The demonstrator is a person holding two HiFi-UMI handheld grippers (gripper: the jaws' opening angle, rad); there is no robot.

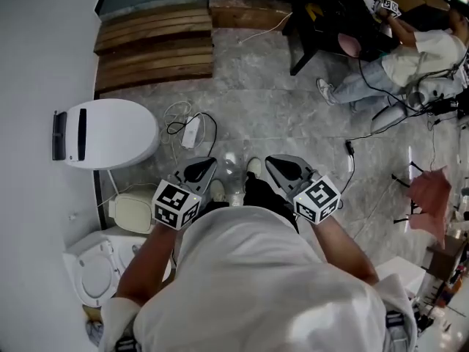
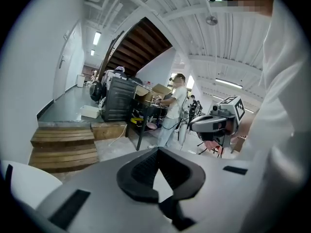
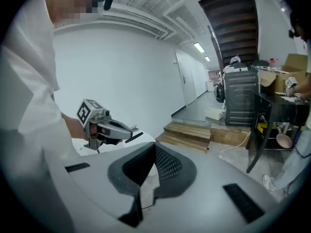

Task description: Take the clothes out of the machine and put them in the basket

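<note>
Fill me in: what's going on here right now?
A person stands on the tiled floor holding the left gripper and the right gripper out in front, side by side. Both are shut with nothing between the jaws. No clothes are being handled at this moment. A second person is busy at a dark table across the room.

Ceiling strip lights (image 3: 199, 47) shine evenly (edges fisheye-bent, dark).

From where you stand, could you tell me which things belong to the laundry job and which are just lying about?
For the job: left gripper and right gripper, both shut and empty; white appliance, probably the machine; cream tub, possibly the basket.
Lying about: wooden steps; white adapter with cable; red cloth.
</note>
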